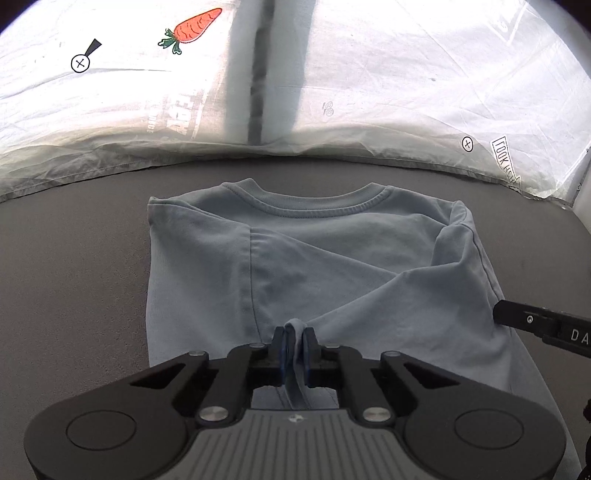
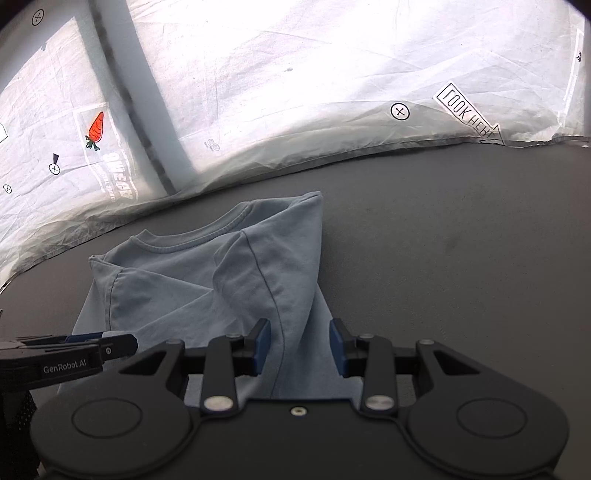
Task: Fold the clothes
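Note:
A light blue T-shirt lies on the dark grey table, collar at the far side and both sides folded inward. My left gripper is shut on a pinched bunch of the shirt's near fabric. In the right wrist view the shirt tents up from its far corner into my right gripper. Its blue pads stand partly apart, and a thick fold of cloth fills the gap and touches both. A taut crease runs between the two grippers. The right gripper's finger shows at the shirt's right edge.
Behind the table hangs a crinkled white sheet with a carrot print, circled crosses and a "LOOK HERE" arrow. A dark upright strip splits it. Bare table lies right of the shirt.

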Motion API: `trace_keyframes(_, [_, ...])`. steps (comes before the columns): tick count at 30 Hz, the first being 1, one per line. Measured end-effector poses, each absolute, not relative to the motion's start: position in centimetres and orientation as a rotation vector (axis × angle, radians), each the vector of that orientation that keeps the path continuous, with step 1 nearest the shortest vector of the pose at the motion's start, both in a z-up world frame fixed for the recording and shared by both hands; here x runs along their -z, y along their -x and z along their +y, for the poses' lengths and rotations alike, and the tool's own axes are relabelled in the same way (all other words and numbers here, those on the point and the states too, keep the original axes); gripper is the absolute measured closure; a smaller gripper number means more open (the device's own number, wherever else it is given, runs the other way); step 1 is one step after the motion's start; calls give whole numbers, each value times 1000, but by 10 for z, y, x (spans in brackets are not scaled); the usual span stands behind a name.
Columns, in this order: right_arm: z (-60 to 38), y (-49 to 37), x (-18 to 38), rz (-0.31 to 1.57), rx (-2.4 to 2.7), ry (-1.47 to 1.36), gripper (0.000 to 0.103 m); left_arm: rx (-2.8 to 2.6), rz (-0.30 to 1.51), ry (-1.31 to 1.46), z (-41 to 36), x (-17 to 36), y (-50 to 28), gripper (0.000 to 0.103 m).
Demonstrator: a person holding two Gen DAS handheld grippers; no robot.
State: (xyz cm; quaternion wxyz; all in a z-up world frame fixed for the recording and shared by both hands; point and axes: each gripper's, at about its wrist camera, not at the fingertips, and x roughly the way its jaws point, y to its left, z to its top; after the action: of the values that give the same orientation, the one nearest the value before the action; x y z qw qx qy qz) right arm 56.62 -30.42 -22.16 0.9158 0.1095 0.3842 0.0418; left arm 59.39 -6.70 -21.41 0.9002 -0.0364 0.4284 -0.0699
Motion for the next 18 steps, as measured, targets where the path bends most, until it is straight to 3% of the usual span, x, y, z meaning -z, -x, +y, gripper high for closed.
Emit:
trace_keyframes(11, [-303,-563,207,738,-68,-229,67,71,707,164,-48,149,-565,99])
trace_keyframes(18, [-299,-547,202,759,-61,-212,66,-65,784,181,-11,169,-569,99])
